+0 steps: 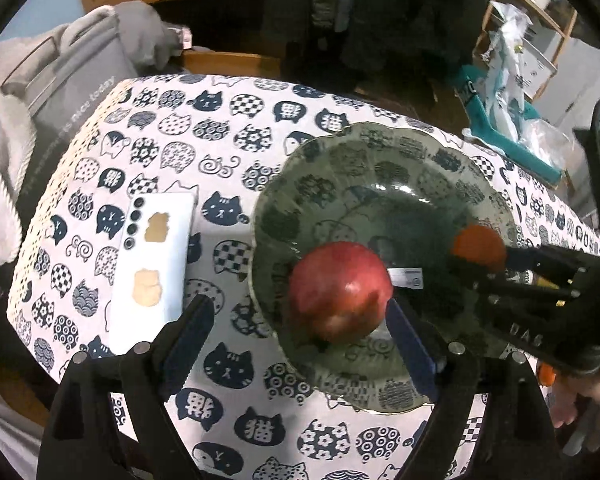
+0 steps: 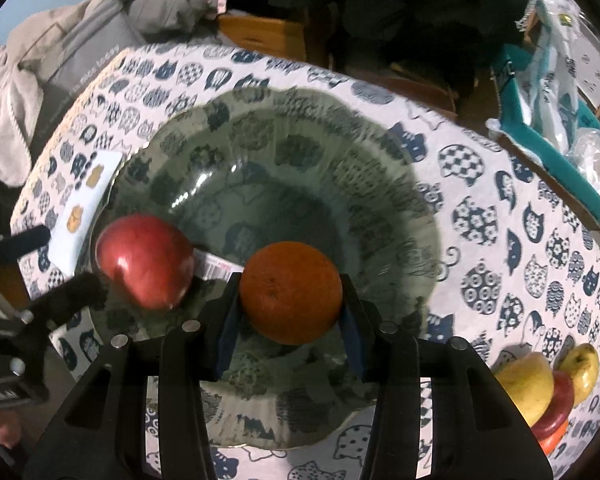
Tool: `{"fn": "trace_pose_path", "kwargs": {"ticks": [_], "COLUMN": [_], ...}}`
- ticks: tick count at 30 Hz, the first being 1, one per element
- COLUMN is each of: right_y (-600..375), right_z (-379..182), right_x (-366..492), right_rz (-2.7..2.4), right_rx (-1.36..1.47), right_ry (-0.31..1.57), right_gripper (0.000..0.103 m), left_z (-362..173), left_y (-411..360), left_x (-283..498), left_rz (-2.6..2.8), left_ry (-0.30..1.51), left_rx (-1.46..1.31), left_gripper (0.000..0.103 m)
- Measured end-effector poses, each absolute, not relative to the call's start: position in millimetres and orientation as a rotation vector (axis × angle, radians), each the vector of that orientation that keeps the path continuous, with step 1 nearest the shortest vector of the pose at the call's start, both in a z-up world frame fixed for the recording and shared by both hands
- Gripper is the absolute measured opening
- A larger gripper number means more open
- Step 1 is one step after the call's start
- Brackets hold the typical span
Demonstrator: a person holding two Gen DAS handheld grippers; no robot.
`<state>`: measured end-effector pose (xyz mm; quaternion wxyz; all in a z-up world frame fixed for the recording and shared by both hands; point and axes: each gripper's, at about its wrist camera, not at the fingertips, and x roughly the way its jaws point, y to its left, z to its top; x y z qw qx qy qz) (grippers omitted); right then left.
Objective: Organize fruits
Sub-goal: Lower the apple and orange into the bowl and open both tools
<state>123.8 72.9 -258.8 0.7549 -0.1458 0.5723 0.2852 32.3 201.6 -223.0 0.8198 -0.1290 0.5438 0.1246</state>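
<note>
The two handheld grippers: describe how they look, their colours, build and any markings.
Both match. The left gripper and the right gripper have black plastic frames with triangular cut-outs, round silver pivot pins and dark blue finger pads. Seen from the left wrist view, the right gripper's body carries pale raised lettering, too blurred to read for certain.

Red apple (image 1: pixel 340 290), cat-patterned green plate (image 1: pixel 404 168)

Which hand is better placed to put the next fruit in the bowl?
Right. The right gripper is shut on the orange directly over the bowl. The left gripper stands open, its apple already resting in the bowl.
</note>
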Motion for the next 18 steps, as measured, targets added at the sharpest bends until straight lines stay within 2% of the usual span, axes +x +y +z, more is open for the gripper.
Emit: {"fn": "trace_pose_path", "kwargs": {"ticks": [14, 16, 18], "right_y": [88, 88, 89], "right_z": [-280, -279, -273], "right_x": [111, 111, 111], "right_rz": [0.661, 0.667, 0.673], "right_rx": [-0.389, -0.385, -0.374], "right_ry": [1.322, 1.316, 1.299], "right_gripper": [0.046, 0.057, 0.064], "left_z": [-223, -222, -220], "left_y": [212, 212, 213], "left_x": [26, 26, 25], "left_rz": [0.293, 0.291, 0.294], "left_ry": [1.156, 1.153, 1.150], "left_rx": [-0.293, -0.297, -0.299], "left_gripper": [0.089, 0.089, 0.089]}}
